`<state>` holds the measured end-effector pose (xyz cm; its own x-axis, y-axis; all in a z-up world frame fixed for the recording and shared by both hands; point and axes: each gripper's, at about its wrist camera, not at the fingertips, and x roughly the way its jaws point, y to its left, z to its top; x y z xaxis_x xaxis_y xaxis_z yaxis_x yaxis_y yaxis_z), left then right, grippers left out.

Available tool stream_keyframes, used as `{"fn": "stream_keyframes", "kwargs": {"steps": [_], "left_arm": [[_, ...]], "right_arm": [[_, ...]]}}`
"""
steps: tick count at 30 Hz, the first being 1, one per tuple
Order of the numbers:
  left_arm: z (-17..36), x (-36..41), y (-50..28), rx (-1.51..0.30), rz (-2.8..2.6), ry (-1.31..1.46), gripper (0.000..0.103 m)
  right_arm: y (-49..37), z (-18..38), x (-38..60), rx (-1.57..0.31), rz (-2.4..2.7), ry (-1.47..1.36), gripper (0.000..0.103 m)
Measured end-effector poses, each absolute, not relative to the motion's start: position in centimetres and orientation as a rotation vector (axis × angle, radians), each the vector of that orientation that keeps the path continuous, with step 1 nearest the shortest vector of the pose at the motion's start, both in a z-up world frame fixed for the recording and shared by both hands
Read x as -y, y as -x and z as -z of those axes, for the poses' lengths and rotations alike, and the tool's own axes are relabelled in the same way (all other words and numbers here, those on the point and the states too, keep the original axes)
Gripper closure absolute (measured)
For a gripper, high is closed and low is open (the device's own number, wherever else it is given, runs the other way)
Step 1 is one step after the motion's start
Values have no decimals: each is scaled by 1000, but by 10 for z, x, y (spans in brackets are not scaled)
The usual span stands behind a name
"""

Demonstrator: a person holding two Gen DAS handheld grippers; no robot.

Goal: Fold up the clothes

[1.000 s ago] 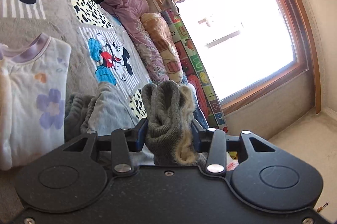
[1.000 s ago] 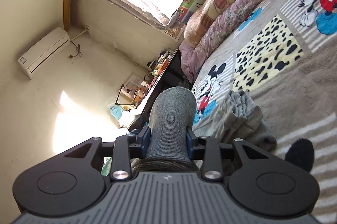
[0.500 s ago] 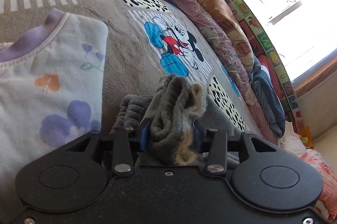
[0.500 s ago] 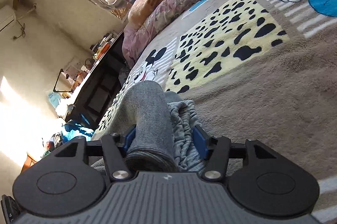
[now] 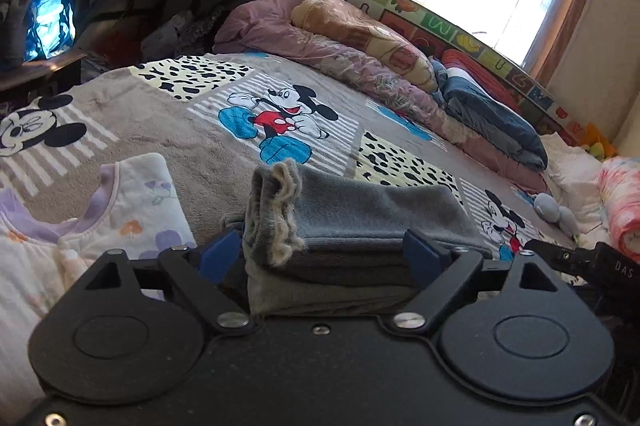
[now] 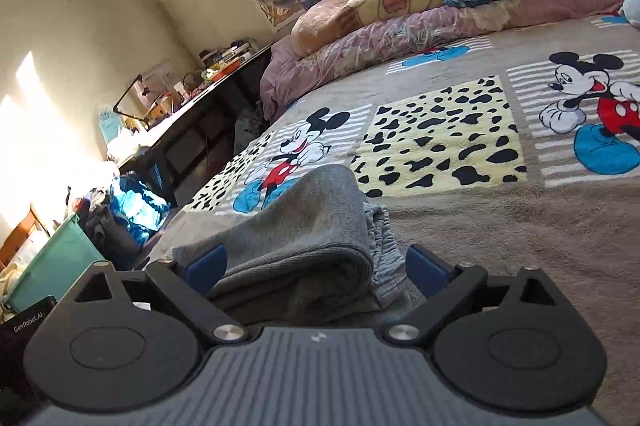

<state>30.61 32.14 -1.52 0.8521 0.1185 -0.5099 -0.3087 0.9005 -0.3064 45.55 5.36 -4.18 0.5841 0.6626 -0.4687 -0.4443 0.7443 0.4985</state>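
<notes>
garment: grey knit piece of clothing (image 5: 360, 222) (image 6: 304, 242), fleecy cream lining showing at one open end
state: folded into a flat stack of several layers
pose: lying flat, lined opening at 10 o'clock in the left wrist view
place: on the bed, at 6 o'clock in both views

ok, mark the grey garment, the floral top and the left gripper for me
grey garment (image 5: 360, 214): left wrist view, top folded layer.
floral top (image 5: 132, 222): left wrist view, front panel below the purple collar.
left gripper (image 5: 320, 254): left wrist view, midway between the open blue fingertips.
</notes>
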Motion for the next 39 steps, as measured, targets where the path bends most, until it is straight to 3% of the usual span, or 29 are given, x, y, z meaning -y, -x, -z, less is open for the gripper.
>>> {"fn": "stream_keyframes", "kwargs": {"steps": [2, 12, 39], "left_arm": [[8, -307, -297, -519, -238, 325, 0], [-44, -249, -253, -521, -361, 98, 0], [-82, -215, -180, -529, -377, 167, 0]], "right_arm": [[-440, 30, -52, -708, -654, -305, 0], [-361, -15, -45, -757, -550, -95, 0], [-251, -86, -35, -707, -485, 14, 0]]}}
